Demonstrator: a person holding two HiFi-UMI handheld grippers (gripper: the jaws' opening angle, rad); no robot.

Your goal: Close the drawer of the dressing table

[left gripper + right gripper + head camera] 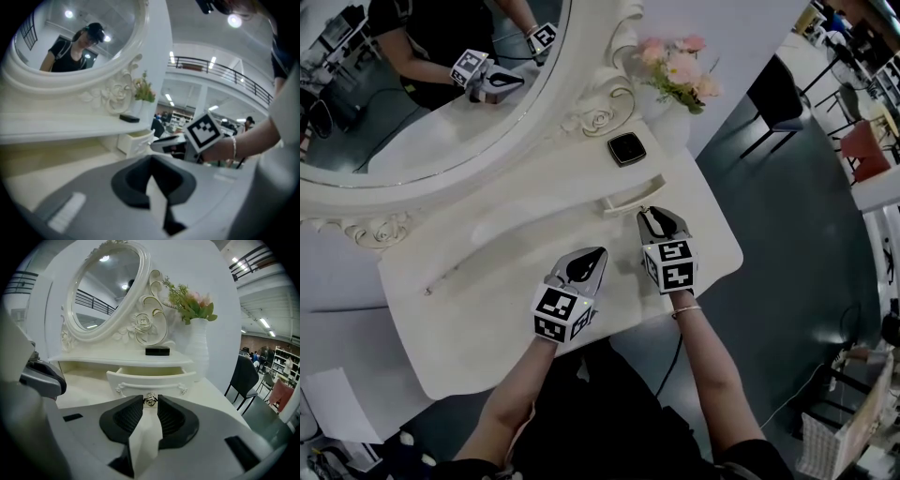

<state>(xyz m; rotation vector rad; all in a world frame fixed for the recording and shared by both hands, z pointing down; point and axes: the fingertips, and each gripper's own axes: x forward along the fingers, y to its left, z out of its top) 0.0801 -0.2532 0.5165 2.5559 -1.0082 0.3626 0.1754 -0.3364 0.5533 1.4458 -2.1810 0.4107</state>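
Observation:
The white dressing table (478, 291) has one small drawer (628, 199) pulled out under its shelf. In the right gripper view the drawer front (150, 379) faces me, with a metal knob (150, 400) at its middle. My right gripper (150, 404) has its two tips pressed against the sides of that knob. From above, the right gripper (655, 216) points at the drawer. My left gripper (587, 260) hovers over the tabletop to its left, shut with nothing in it. The left gripper view shows its joined pads (151, 161) and the drawer (136, 140) off to the right.
An oval mirror (412, 84) stands at the back of the table. A black box (626, 148) lies on the shelf above the drawer, next to a white vase of flowers (680, 75). A dark chair (778, 98) stands on the floor to the right.

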